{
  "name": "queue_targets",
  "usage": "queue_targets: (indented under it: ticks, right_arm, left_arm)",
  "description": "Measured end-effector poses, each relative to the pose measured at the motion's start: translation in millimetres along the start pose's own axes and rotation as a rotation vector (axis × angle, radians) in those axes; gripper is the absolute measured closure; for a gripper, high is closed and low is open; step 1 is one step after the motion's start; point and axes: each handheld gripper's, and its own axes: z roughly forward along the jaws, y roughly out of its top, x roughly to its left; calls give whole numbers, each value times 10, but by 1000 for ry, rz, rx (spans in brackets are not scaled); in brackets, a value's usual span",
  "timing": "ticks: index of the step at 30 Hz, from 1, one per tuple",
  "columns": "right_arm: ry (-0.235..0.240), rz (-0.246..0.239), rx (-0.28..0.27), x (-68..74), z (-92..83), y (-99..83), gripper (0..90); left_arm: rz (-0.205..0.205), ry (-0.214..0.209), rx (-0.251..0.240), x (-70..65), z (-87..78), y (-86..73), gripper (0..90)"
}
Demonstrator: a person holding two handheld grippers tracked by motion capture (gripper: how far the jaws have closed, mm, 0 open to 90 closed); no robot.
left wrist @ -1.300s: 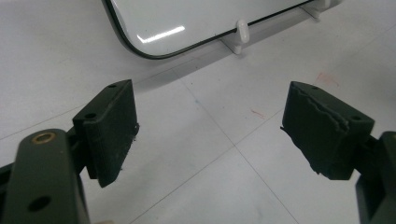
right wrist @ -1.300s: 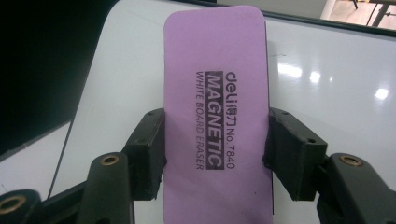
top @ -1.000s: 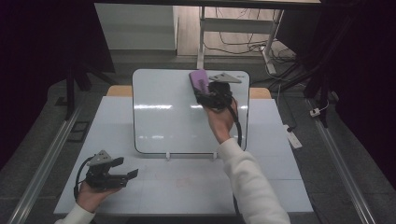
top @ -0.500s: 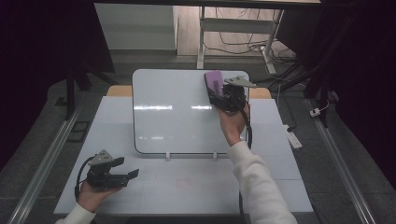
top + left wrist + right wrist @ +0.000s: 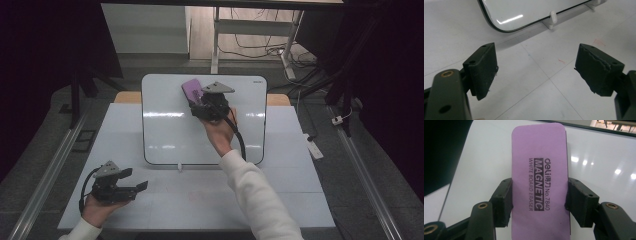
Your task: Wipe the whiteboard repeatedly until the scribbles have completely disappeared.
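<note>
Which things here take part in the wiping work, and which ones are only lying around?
In use:
- purple whiteboard eraser, clamped in the right gripper
- whiteboard, under the eraser

Not in use:
- left gripper, jaws apart, holding nothing, low over the table
- power strip at the table's right edge
- cables on the floor behind

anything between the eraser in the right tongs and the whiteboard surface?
Nothing visible. The right tongs are shut on the purple eraser, held near the top of the whiteboard. The board looks bare around it. Actual contact can't be told.
</note>
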Motion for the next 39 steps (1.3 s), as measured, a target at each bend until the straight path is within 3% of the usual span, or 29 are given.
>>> queue_targets:
  ticks: [2, 7, 10, 13, 18, 24, 39]
  right_arm:
    - [30, 39, -5, -63, -31, -4, 412]
    - [-8, 85, -24, -297, -216, -49, 412]
    - [9, 116, -48, -447, -408, -161, 412]
    - [26, 123, -65, -503, -582, -290, 412]
    - [90, 134, -87, -499, -866, -574, 412]
    - [144, 137, -97, -466, -1061, -848, 412]
    - [198, 128, -98, -322, -1211, -1198, 411]
  left_arm:
    - [-3, 0, -2, 9, -3, 0, 188]
    - [0, 0, 1, 15, 2, 4, 188]
    - [-7, -1, 0, 17, 6, 8, 188]
    - [-8, 3, 2, 15, 19, 14, 188]
    - [-8, 3, 3, 4, 37, 31, 187]
    - [-13, 4, -1, 3, 44, 43, 187]
    - [-15, 4, -16, 2, 28, 50, 187]
